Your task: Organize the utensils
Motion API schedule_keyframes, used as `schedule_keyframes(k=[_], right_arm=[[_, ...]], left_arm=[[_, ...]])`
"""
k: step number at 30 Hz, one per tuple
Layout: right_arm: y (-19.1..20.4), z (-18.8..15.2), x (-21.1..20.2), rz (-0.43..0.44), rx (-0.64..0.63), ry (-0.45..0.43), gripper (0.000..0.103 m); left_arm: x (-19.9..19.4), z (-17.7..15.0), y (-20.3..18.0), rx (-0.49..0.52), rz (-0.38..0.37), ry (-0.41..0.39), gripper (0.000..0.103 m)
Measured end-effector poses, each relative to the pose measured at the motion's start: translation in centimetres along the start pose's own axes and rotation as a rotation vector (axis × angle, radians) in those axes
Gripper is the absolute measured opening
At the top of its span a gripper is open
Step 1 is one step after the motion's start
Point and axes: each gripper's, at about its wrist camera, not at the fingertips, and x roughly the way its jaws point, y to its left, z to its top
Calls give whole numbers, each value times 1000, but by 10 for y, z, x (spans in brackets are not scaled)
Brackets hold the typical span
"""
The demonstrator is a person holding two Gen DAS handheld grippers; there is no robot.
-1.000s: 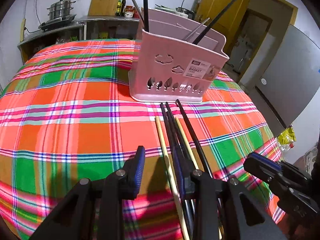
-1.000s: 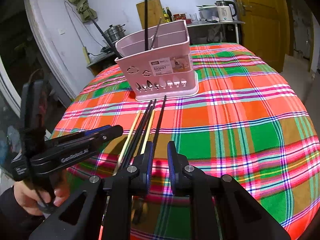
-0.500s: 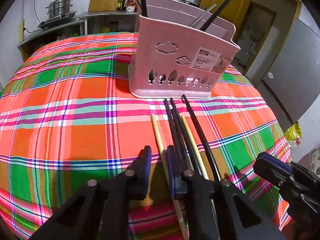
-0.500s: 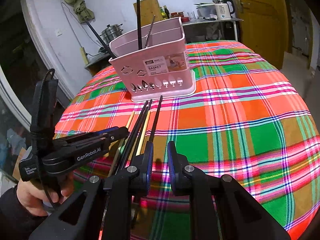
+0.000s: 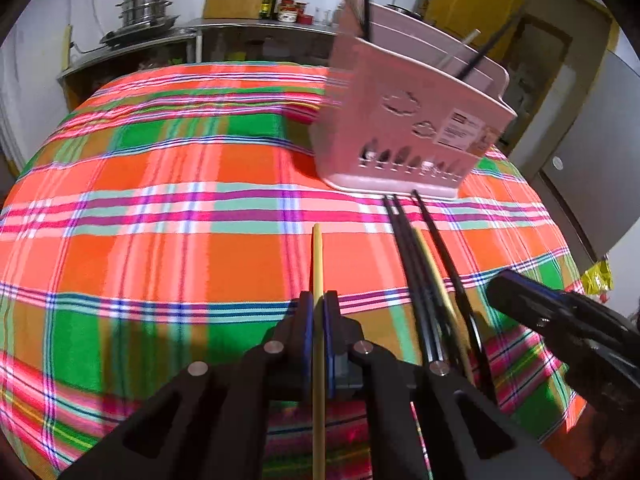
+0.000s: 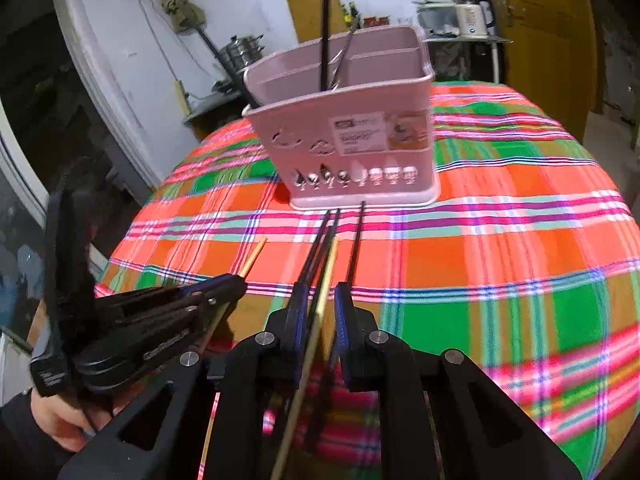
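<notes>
My left gripper [image 5: 316, 300] is shut on a light wooden chopstick [image 5: 318, 256] that points toward the pink utensil basket [image 5: 404, 136]. The gripper [image 6: 236, 284] and chopstick [image 6: 254, 256] also show at the left of the right wrist view. My right gripper [image 6: 320, 292] is partly open, its fingers around a second wooden chopstick [image 6: 326, 276] and black chopsticks [image 6: 320, 248] lying on the plaid tablecloth [image 6: 500, 260]. Three black chopsticks [image 5: 416, 264] lie in front of the basket [image 6: 348, 128]. The basket holds several upright utensils.
A counter with a steel pot [image 5: 146, 2], bottles and a cutting board stands behind the table. A kettle [image 6: 470, 16] sits on a shelf by the yellow door [image 6: 548, 28]. The round table's edge falls away at the right and near sides.
My left gripper closed on the light wooden chopstick and drew it left, away from the others. My right gripper opened slightly and moved forward over the remaining chopsticks.
</notes>
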Motion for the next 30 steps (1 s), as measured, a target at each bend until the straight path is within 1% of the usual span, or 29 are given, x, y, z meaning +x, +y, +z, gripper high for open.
schedule_keyframes(k=[5, 11, 16, 24, 30], right_arm=[[2, 5, 26, -7, -13, 54, 14], [-2, 7, 42, -23, -10, 97, 14], [-4, 8, 40, -26, 0, 96, 14], [-13, 9, 39, -2, 49, 94, 14], [-6, 10, 43, -29, 24, 102, 14]], left_arm=[[-3, -1, 10, -22, -6, -1, 6], [-3, -1, 12, -24, -15, -1, 6], [-3, 0, 14, -29, -26, 2, 6], [-3, 0, 14, -28, -30, 0, 6], [-3, 0, 14, -28, -30, 0, 6]])
